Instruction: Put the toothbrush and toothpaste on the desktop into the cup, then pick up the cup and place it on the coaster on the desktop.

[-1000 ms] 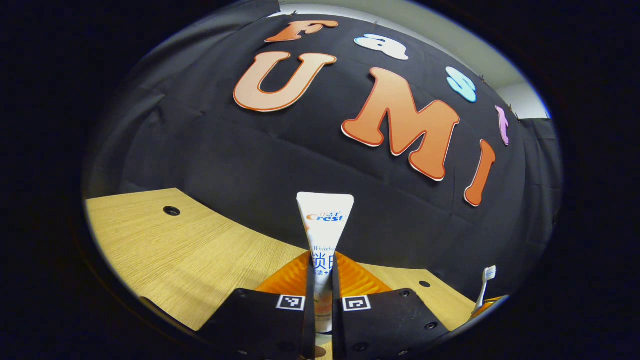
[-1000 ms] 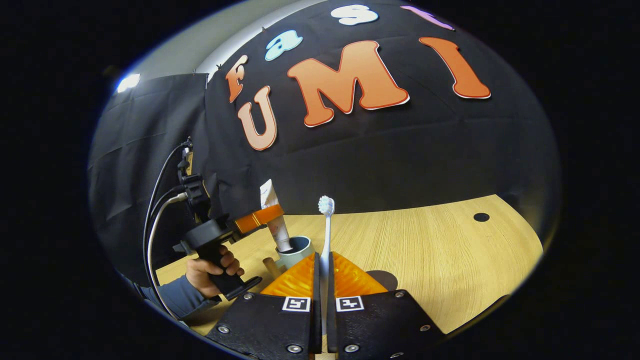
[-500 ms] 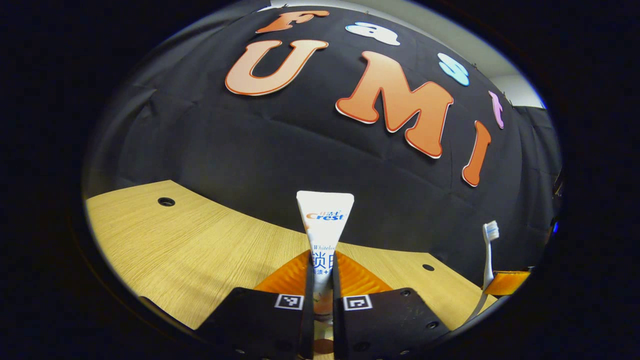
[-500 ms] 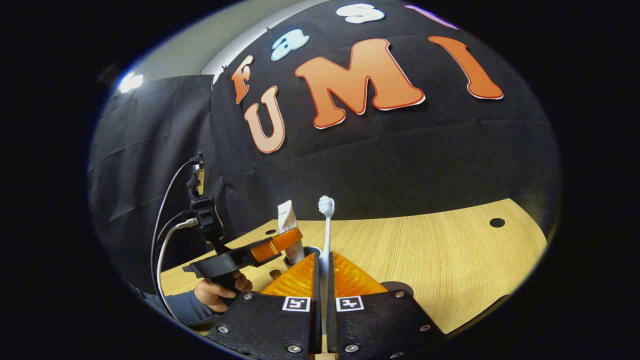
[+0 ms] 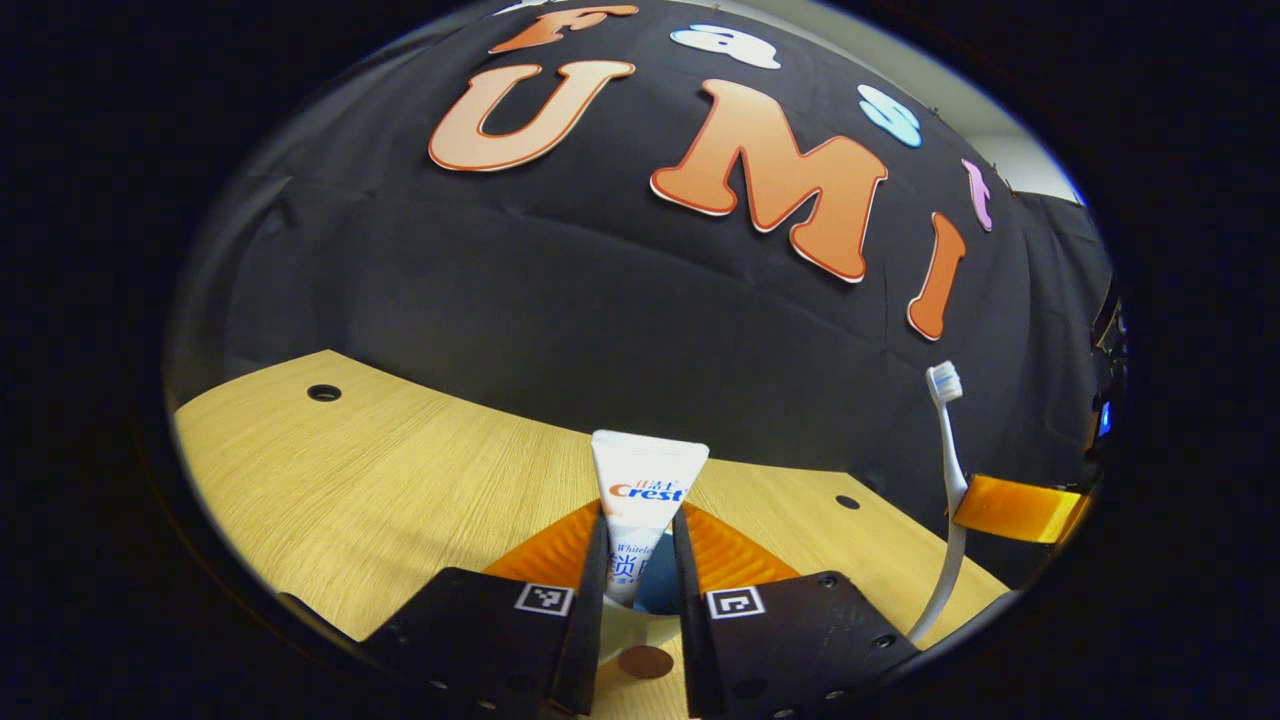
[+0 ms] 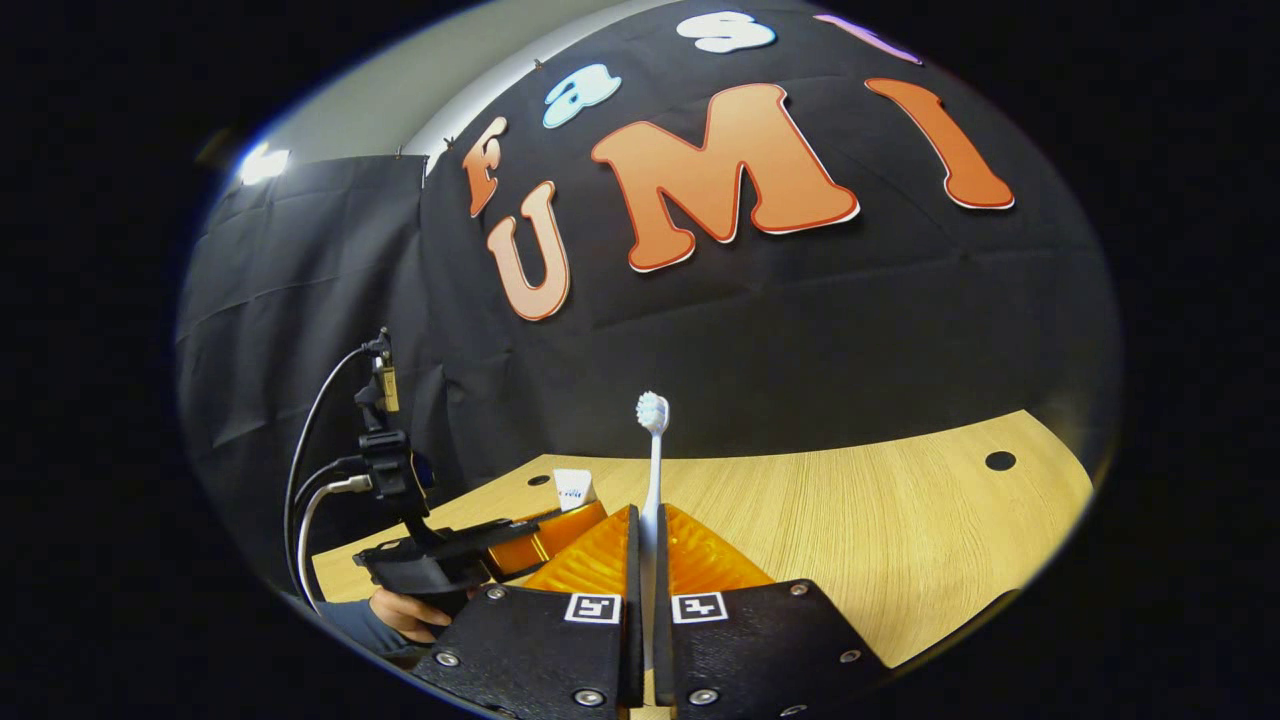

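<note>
Fingers point(image 5: 556, 542) of the left gripper point(image 5: 640, 525) stand a little apart on either side of the toothpaste point(image 5: 648, 470), and as far as the left gripper view shows they are not pressing on it; the right gripper point(image 6: 647, 515) has its fingers closed narrow on the lower handle of the toothbrush point(image 6: 653, 450), which stands upright with the bristles on top. Both grippers hang over the pale wooden tabletop point(image 5: 400, 470). Between the left fingers sits the cup point(image 5: 618, 632), its mouth up and a blue inside showing. It looks like a rigid, fairly weighty thing with a smooth wall, so I judge it wants a firm hold across the rim or wall, kept level so that the contents do not tip out. The toothpaste stands in the cup with its flat crimped end upward. It is a soft tube that would dent under a hard squeeze, best taken across its flat faces near the middle, and it should lean on the rim once freed. The toothbrush is light, thin, stiff and slick, likely to pivot in a pinch, so the low grip suits lowering it handle first beside the tube. A small brown disc point(image 5: 645, 662) lies just below the cup; whether it is the coaster I cannot tell.
</note>
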Demonstrator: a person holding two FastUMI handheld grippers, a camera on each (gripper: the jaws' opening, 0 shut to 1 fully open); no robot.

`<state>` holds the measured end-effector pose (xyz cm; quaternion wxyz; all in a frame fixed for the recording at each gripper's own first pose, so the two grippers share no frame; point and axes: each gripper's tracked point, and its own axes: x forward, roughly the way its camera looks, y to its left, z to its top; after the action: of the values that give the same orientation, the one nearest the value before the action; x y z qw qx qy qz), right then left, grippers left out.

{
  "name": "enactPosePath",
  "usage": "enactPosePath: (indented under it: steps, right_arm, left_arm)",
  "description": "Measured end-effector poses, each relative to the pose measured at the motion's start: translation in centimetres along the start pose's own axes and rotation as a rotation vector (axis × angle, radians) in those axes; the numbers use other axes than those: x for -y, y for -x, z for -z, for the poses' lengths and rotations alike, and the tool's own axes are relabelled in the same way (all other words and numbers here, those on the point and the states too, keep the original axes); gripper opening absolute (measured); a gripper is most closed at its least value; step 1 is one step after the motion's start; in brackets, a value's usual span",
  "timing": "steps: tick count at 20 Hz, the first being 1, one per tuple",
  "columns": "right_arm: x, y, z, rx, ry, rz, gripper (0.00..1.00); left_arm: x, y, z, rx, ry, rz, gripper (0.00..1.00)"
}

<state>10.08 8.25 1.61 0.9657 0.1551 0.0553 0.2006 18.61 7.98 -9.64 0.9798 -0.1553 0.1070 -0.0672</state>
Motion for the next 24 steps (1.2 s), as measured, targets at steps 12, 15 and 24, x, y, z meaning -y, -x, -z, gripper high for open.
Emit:
enactPosePath:
  steps: [12,15,24]
  right_arm:
    - [-0.4,-3.8,-0.8,0.067,-0.024,0.012,0.04]
    - [-1.2,-4.9,-1.8,0.113,-0.018,0.008,0.04]
    - [-3.2,-8.3,-4.8,0.275,-0.012,-0.016,0.05]
  left_arm:
    - [-1.2,4.9,-3.8,0.135,-0.092,-0.027,0.74]
    - [-1.9,6.7,-4.6,0.167,-0.15,-0.031,0.74]
    - [-5.2,9.8,-3.5,0.131,-0.148,-0.109,0.97]
